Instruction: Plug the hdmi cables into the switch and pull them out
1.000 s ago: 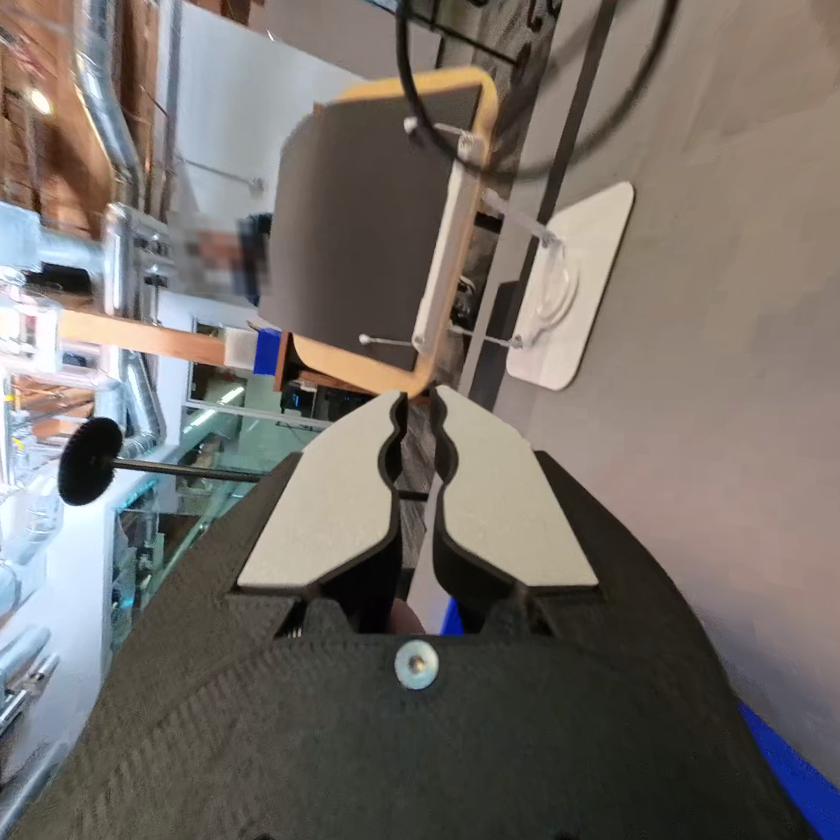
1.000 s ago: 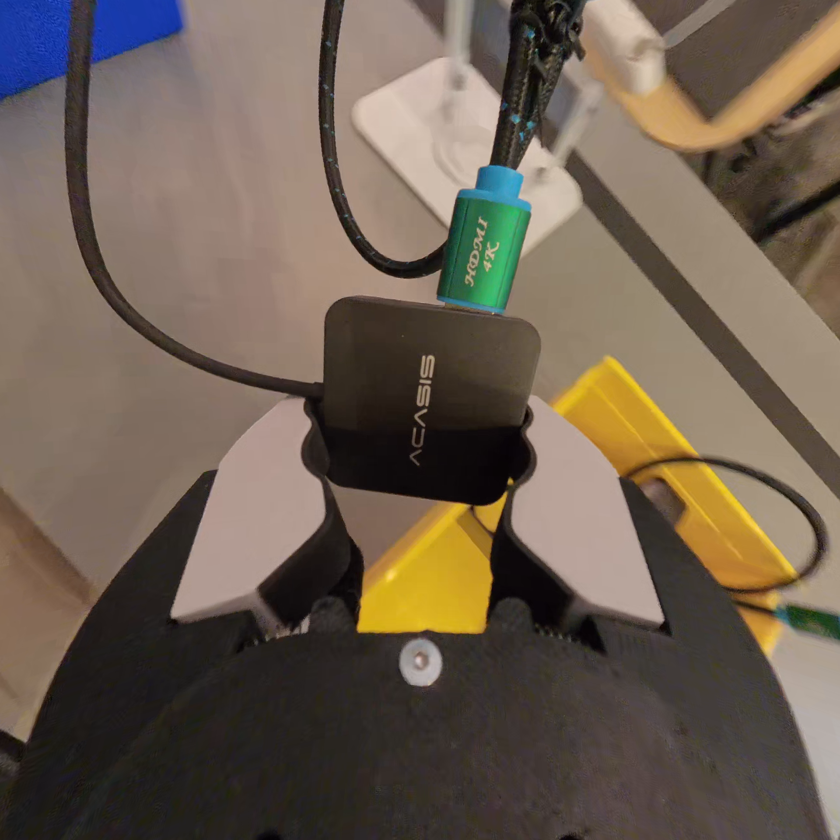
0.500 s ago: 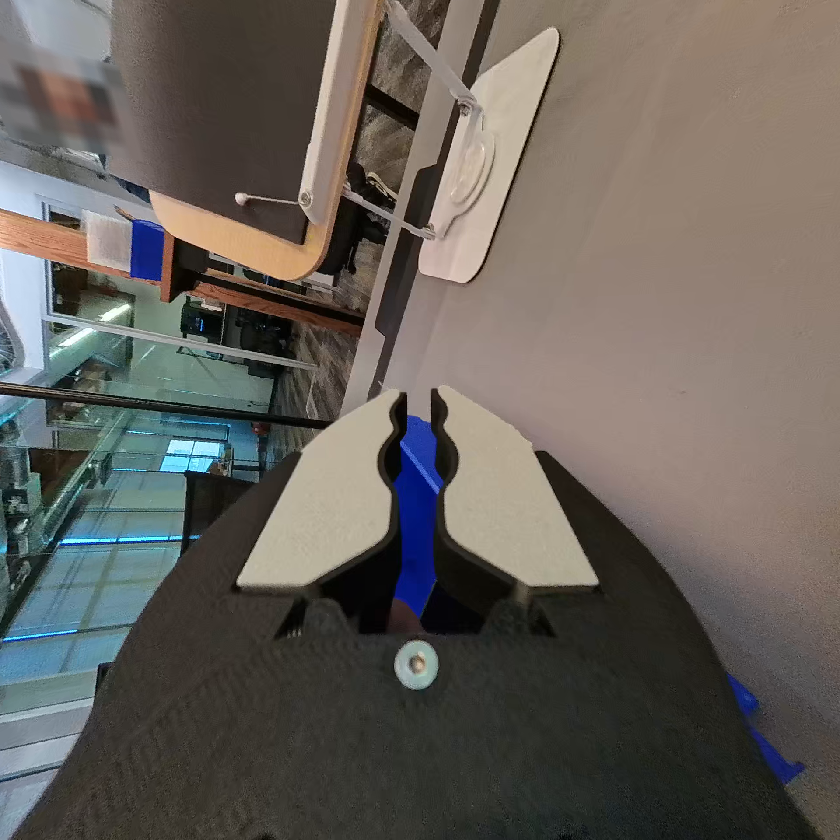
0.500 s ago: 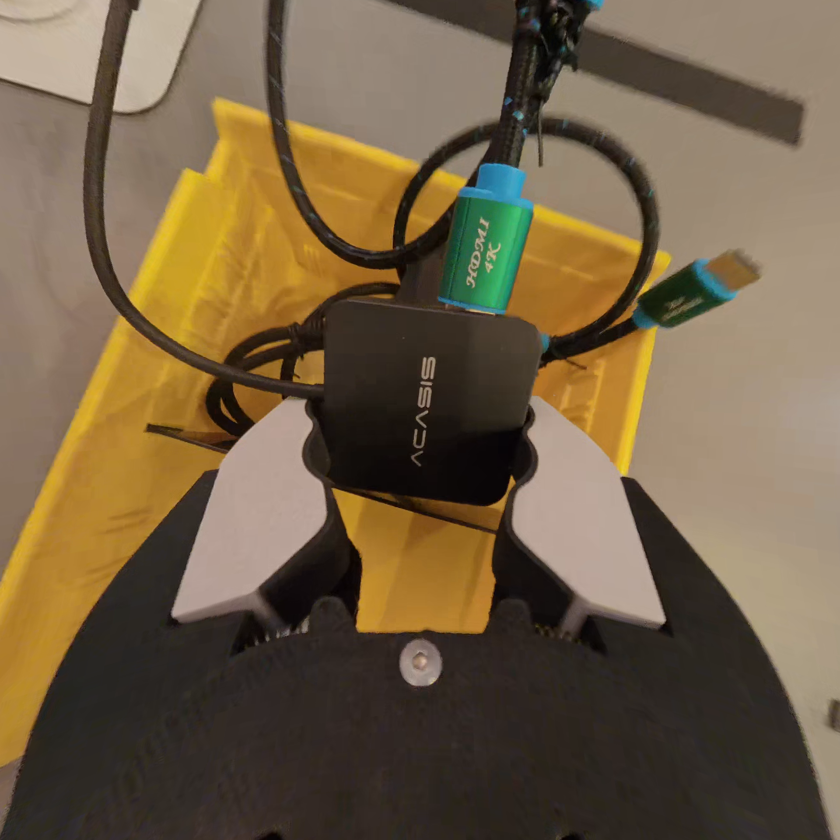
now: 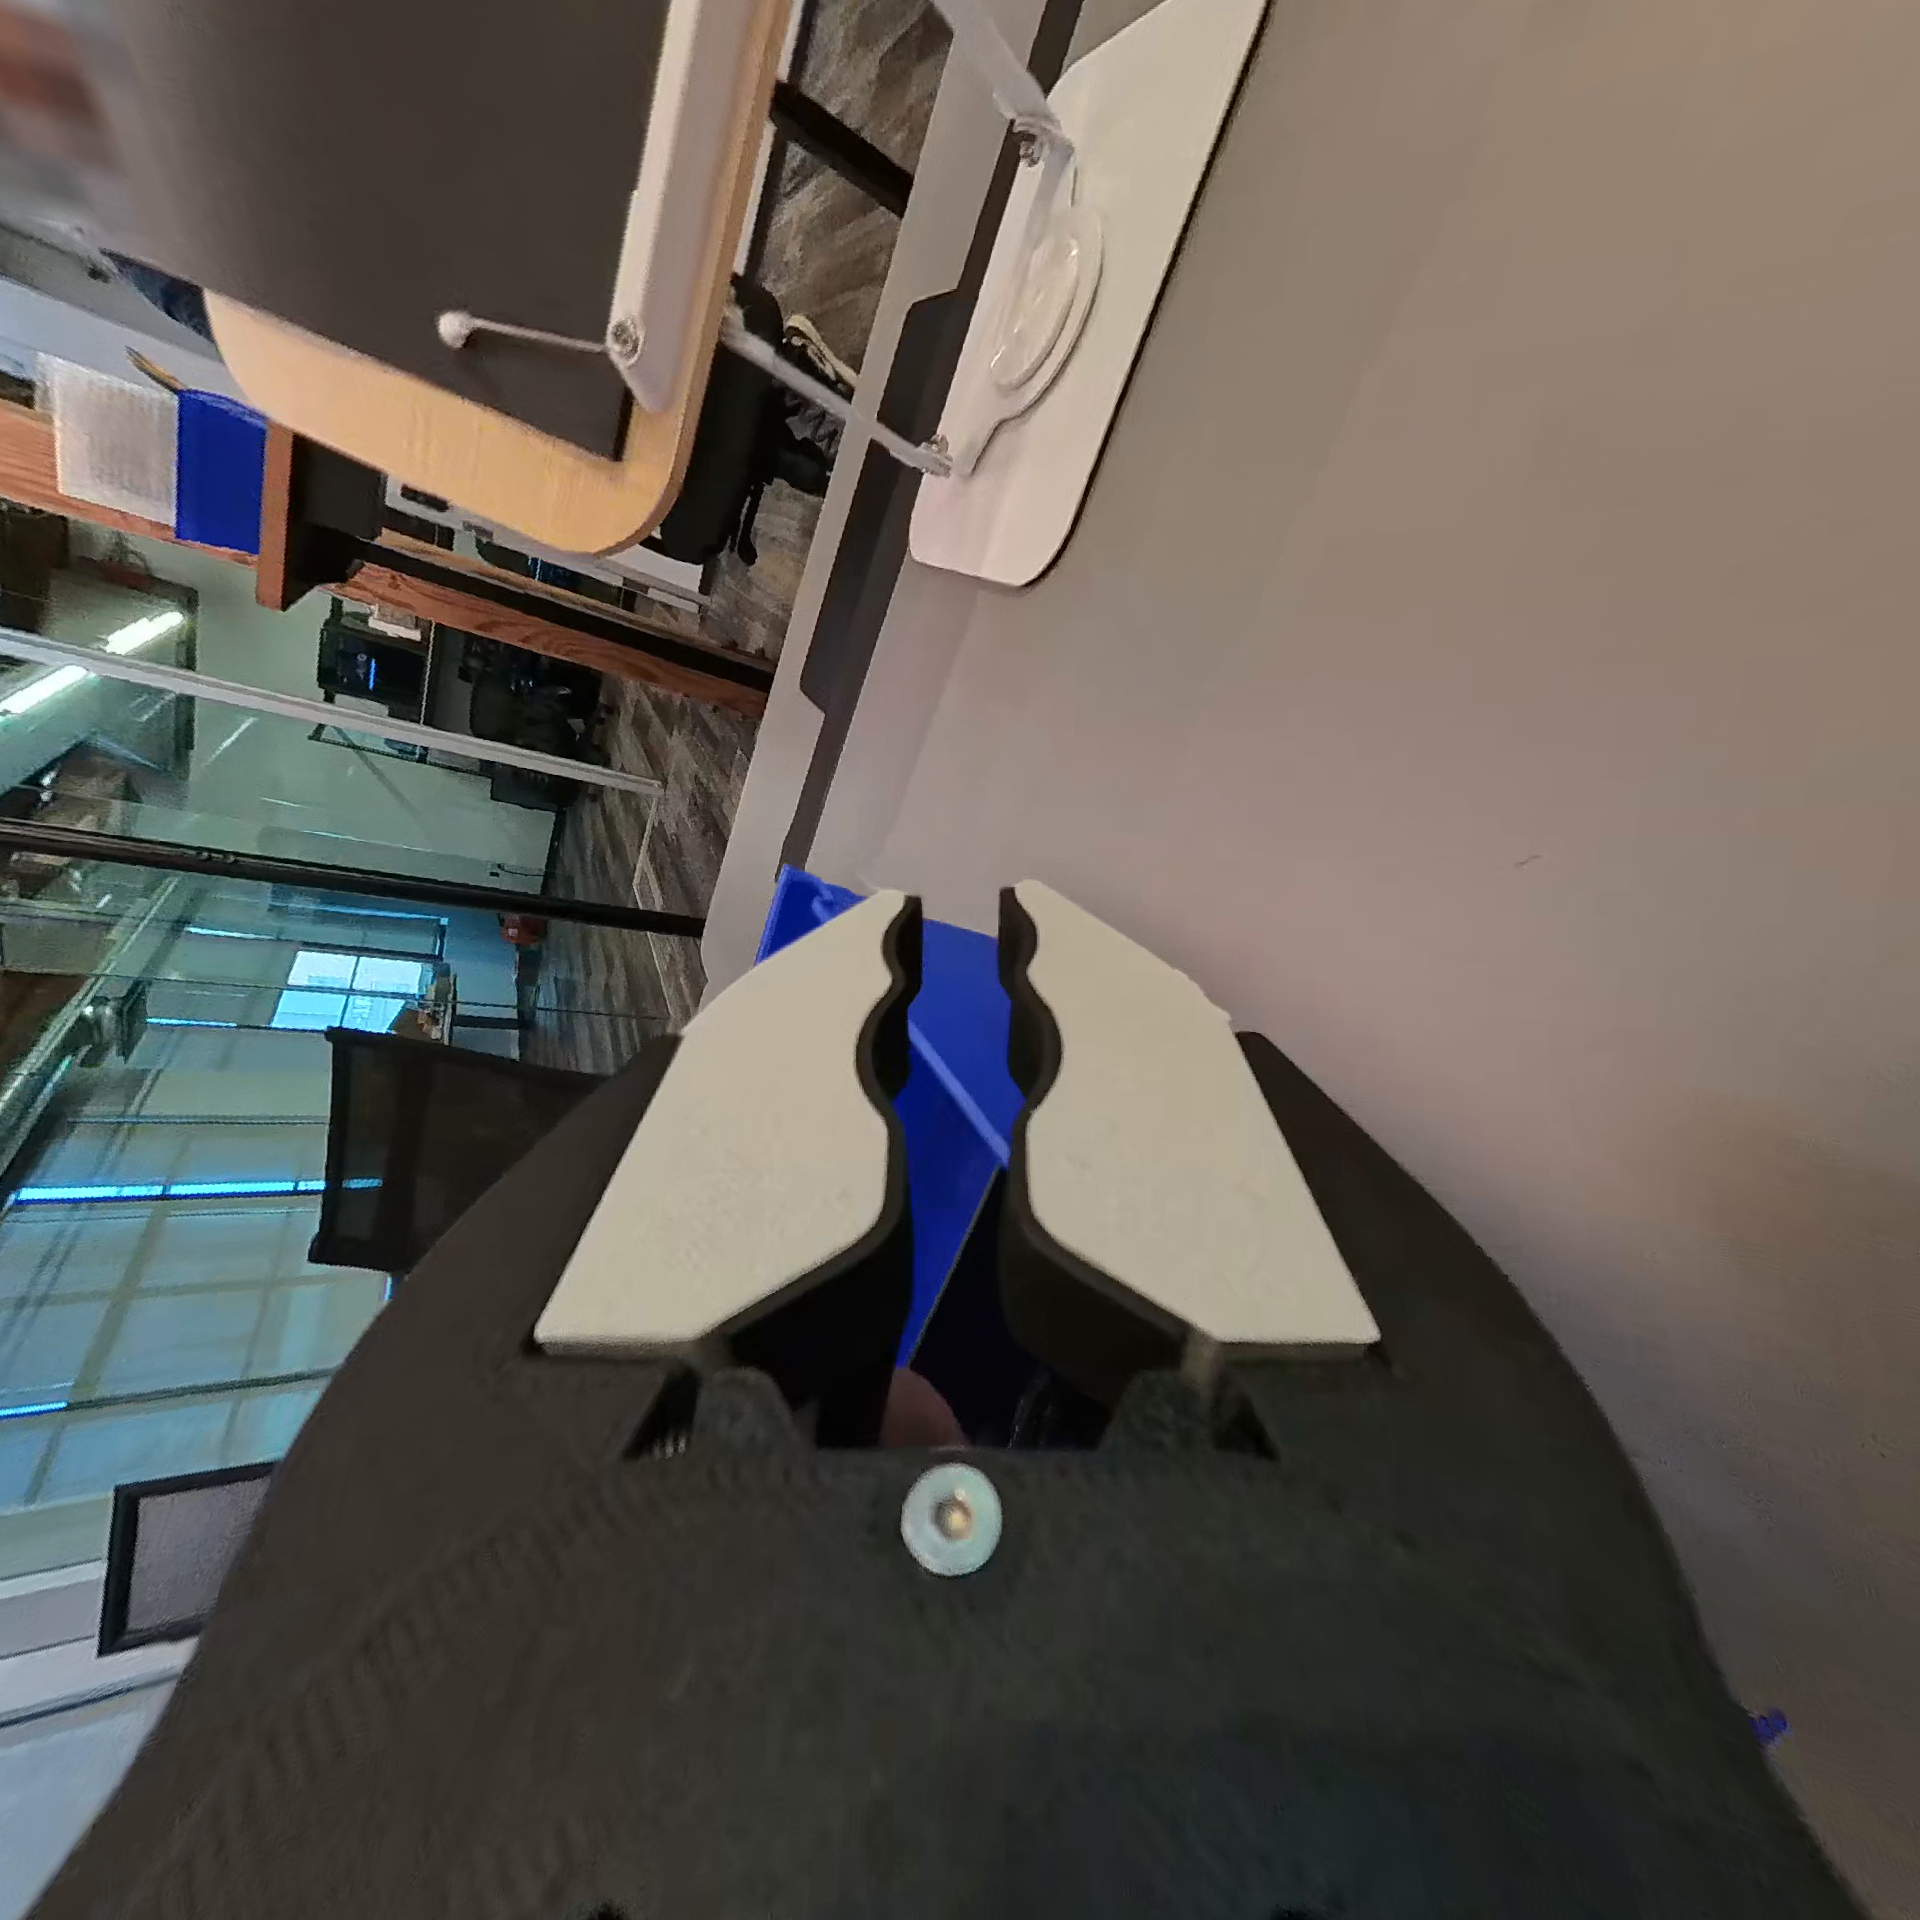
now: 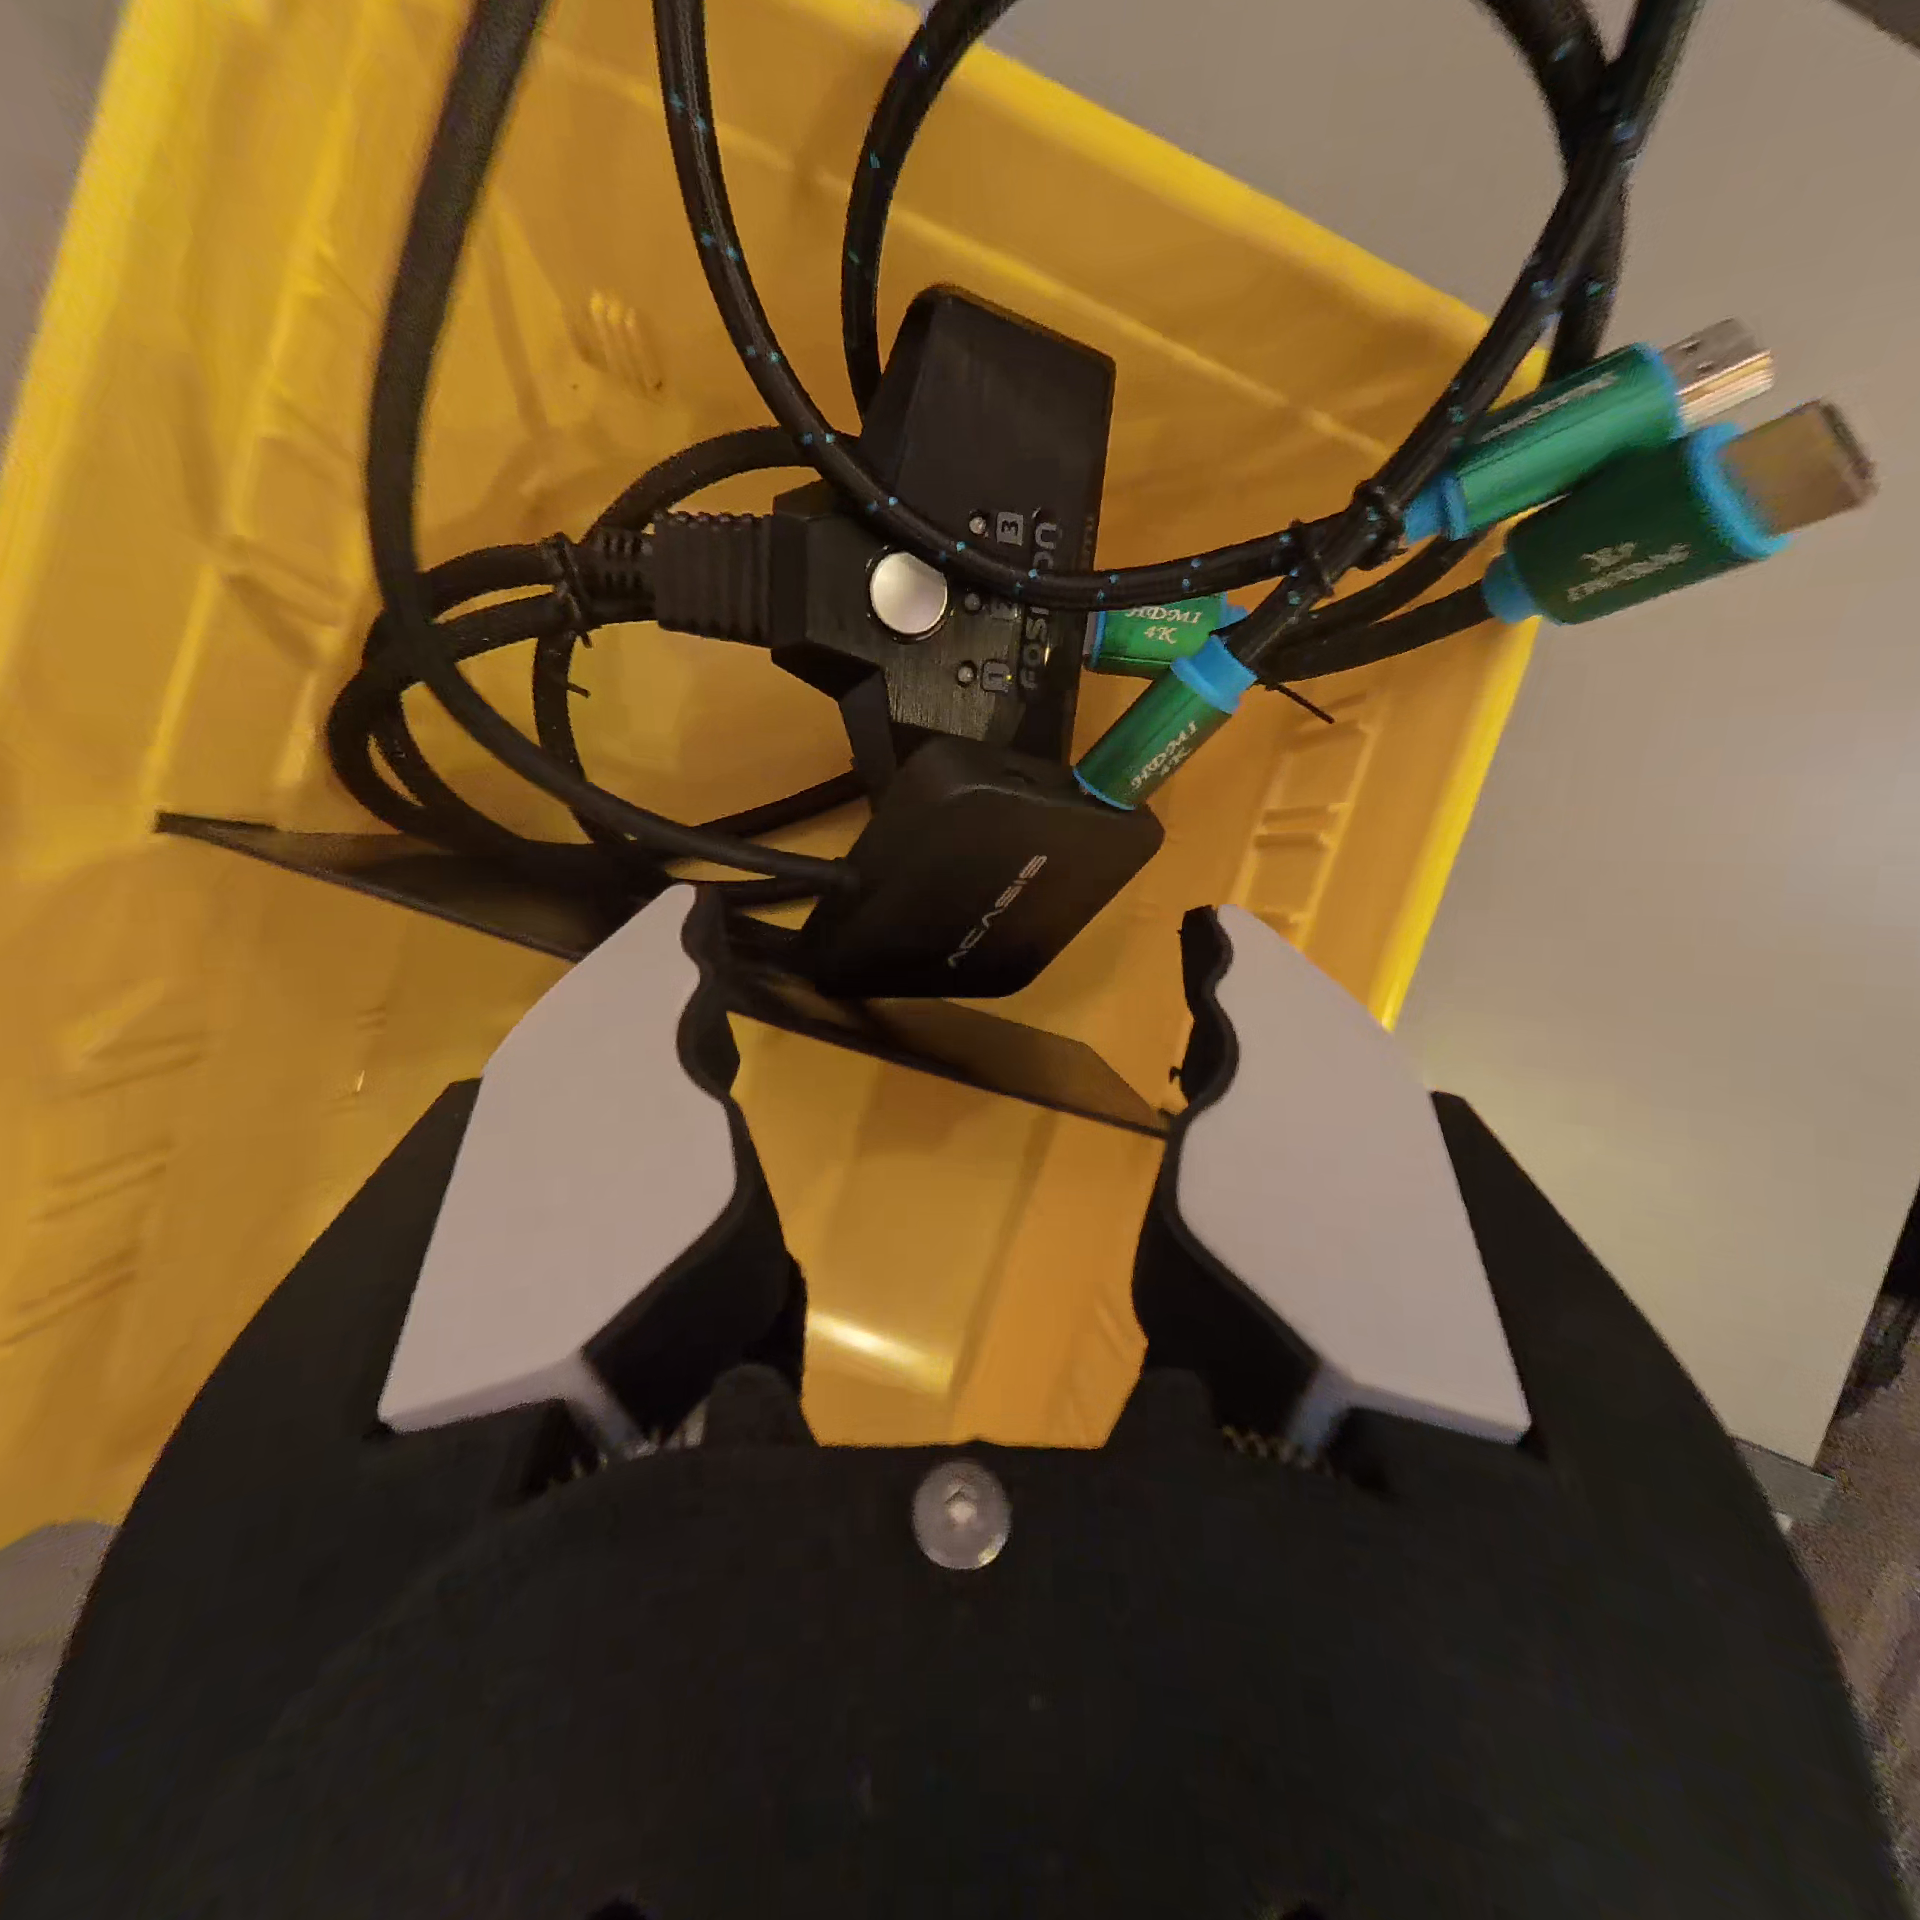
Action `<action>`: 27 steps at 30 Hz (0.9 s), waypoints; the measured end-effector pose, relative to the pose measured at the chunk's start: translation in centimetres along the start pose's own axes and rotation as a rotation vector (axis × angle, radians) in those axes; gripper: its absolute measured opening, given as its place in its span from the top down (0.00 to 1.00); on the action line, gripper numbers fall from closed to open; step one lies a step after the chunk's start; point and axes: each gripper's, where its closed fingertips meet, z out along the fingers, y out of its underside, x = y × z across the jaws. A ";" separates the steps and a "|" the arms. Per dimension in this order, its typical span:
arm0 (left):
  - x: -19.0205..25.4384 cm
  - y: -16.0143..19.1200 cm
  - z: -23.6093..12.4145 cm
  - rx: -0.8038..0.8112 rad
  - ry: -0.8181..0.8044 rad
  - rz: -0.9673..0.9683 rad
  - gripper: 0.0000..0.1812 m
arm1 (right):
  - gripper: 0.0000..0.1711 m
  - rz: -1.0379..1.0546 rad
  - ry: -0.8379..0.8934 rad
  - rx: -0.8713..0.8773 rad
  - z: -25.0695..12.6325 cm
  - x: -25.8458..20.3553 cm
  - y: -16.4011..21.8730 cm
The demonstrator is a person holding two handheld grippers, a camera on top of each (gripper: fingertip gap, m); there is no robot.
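In the right wrist view my right gripper [image 6: 951, 920] is open and empty above a yellow bin [image 6: 260, 416]. Just beyond its fingertips a small black switch box [image 6: 977, 894] lies in the bin with a green HDMI plug [image 6: 1153, 748] in it. Behind it lies a larger black switch [image 6: 935, 582] with a silver button and another green plug [image 6: 1153, 629] at its side. Two free green plugs [image 6: 1662, 530] hang over the bin's right rim. Braided black cables [image 6: 727, 260] loop over the bin. My left gripper [image 5: 959, 914] is shut with a thin gap and holds nothing.
A black divider plate [image 6: 935, 1049] crosses the bin under my right fingers. In the left wrist view a blue bin [image 5: 956, 1039] sits beyond the fingertips on the grey table [image 5: 1507, 935]. A white stand base [image 5: 1091, 312] carrying a dark board [image 5: 416, 208] stands near the table's far edge.
My right gripper carried the small black switch box over the yellow bin, opened and let it go; it now lies in the bin. My left gripper swung away toward the blue bin, still shut.
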 end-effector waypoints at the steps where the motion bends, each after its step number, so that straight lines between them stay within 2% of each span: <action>1: -0.3 0.4 0.0 -0.015 0.000 -0.014 0.91 | 0.51 -0.002 0.006 0.013 -0.6 0.1 0.0; 3: -0.7 1.7 -0.1 -0.065 0.046 -0.080 0.83 | 0.54 -0.017 0.037 0.042 -1.9 0.8 0.0; 5: -0.6 3.1 -0.5 -0.120 0.162 -0.220 0.70 | 0.55 -0.012 0.060 0.055 -3.1 1.6 0.5; 8: -3.4 5.4 -1.9 -0.142 0.126 -0.345 0.68 | 0.57 0.010 0.080 0.035 -4.0 3.1 2.2; 11: -5.6 9.5 -3.4 -0.232 0.089 -0.436 0.65 | 0.59 0.033 0.038 -0.026 -3.6 3.8 4.9; 17: -5.0 17.6 -6.3 -0.410 0.122 -0.607 0.55 | 0.69 -0.027 -0.086 -0.179 -2.1 2.8 9.5; 19: -4.5 19.9 -7.0 -0.458 0.118 -0.641 0.55 | 0.75 -0.042 -0.116 -0.205 -1.7 2.4 10.3; 23: -2.5 23.6 -7.7 -0.565 0.157 -0.688 0.55 | 0.80 -0.012 -0.168 -0.193 -1.3 2.1 10.6; 24: -1.9 24.1 -7.6 -0.576 0.174 -0.705 0.57 | 0.81 0.001 -0.183 -0.183 -1.3 2.0 10.5; 27: -1.2 25.8 -7.3 -0.593 0.168 -0.711 0.72 | 0.85 0.030 -0.212 -0.164 -1.3 1.9 10.4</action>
